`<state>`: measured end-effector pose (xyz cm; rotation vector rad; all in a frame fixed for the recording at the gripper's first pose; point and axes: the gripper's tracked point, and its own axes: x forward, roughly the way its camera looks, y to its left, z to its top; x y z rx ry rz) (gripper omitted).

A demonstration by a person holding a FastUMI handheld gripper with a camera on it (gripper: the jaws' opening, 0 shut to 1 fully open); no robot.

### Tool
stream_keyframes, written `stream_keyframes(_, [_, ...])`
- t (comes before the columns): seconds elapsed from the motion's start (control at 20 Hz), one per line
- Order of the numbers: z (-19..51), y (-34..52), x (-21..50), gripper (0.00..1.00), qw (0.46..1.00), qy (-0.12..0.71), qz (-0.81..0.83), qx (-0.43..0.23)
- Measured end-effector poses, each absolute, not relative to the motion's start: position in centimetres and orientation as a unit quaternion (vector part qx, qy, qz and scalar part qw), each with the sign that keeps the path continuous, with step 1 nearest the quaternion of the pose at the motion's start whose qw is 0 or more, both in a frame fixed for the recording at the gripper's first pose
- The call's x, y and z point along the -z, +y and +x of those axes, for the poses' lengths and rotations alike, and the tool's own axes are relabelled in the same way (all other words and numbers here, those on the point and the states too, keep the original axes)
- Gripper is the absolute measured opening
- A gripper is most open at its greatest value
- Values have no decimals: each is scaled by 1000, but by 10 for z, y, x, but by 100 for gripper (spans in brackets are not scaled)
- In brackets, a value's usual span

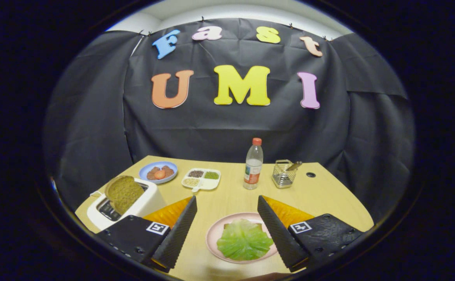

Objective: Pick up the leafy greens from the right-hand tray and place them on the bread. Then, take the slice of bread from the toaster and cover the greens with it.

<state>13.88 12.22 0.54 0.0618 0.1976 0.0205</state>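
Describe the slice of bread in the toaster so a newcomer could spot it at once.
Start at the wooden table, then find the white toaster beyond the open tongs' left finger. The bread slice sticks up tilted from its slot: round, brownish-green and speckled, unlike the flat leafy greens on the pink plate.

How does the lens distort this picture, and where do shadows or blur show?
Gripper view: fisheye bends the table edge into a curve; the open gripper looms large; the greens and toaster bread look sharp; soft shadow lies under the bottle.
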Motion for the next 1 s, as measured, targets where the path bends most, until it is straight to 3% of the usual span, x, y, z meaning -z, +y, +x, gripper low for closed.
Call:
stream_keyframes(0.5, [118, 229, -55, 96, 995, 76, 47, -54])
stream_keyframes(1.0, [155, 311, -22, 97, 988, 148, 8, -48])
